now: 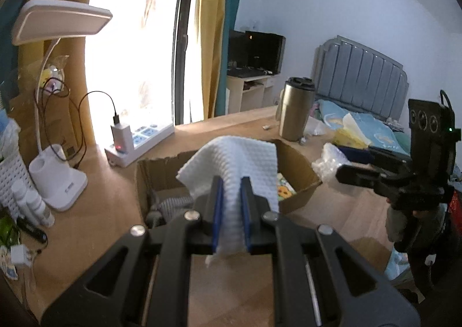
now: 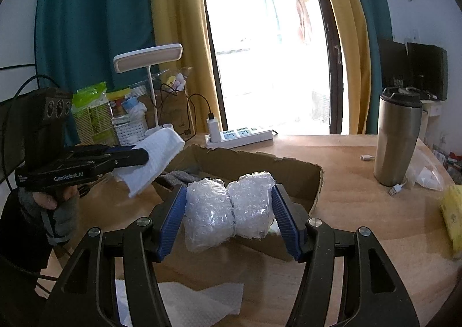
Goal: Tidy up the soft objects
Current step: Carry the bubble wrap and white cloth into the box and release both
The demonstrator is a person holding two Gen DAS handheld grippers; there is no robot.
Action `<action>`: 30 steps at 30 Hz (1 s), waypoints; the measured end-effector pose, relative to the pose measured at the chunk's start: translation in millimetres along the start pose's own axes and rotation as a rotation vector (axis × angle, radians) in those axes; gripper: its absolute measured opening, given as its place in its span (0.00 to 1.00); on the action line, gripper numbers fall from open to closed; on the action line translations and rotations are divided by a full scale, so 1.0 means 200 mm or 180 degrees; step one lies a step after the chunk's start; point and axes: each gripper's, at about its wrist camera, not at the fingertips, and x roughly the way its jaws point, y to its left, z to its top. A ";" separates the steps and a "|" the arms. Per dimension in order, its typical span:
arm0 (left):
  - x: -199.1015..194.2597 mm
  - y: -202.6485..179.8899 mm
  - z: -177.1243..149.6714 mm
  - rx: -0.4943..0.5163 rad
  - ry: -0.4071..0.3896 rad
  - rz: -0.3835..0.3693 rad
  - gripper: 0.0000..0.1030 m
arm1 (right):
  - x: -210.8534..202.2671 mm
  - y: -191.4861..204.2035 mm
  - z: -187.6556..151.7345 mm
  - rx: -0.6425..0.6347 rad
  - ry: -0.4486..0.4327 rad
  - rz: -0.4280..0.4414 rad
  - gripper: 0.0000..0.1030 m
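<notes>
My left gripper (image 1: 231,188) is shut on a white waffle-textured cloth (image 1: 231,159) and holds it above the near edge of an open cardboard box (image 1: 300,159). The same gripper and cloth (image 2: 156,156) show at the left in the right wrist view. My right gripper (image 2: 229,197) is shut on a bundle of clear bubble wrap (image 2: 228,208), held over the front of the box (image 2: 254,162). The right gripper (image 1: 343,174) shows at the right in the left wrist view, with the bubble wrap (image 1: 329,161) at its tip. A grey item (image 1: 170,205) and a colourful item (image 1: 286,189) lie inside the box.
A steel tumbler (image 2: 397,136) stands on the wooden desk (image 2: 346,211) right of the box. A white power strip (image 2: 239,135) and a desk lamp (image 2: 150,61) are behind it. A white paper towel (image 2: 199,301) lies at the near edge. A yellow soft item (image 2: 452,211) lies at the far right.
</notes>
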 end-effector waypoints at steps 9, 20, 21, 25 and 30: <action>0.19 0.05 0.04 -0.0122 0.0104 -0.0136 0.12 | 0.06 -0.04 0.05 0.0009 -0.0030 -0.0087 0.62; 0.42 0.05 0.06 -0.0208 0.0348 -0.0162 0.14 | 0.09 -0.14 0.06 0.0104 -0.0064 -0.0282 0.62; 0.44 0.06 0.06 -0.0239 0.0378 -0.0147 0.14 | 0.09 -0.15 0.06 0.0108 -0.0070 -0.0296 0.62; 0.50 0.07 0.04 -0.0308 0.0463 -0.0126 0.19 | 0.09 -0.19 0.06 0.0143 -0.0071 -0.0351 0.62; 0.50 0.07 0.04 -0.0315 0.0492 -0.0072 0.38 | 0.13 -0.21 0.07 0.0170 -0.0049 -0.0410 0.62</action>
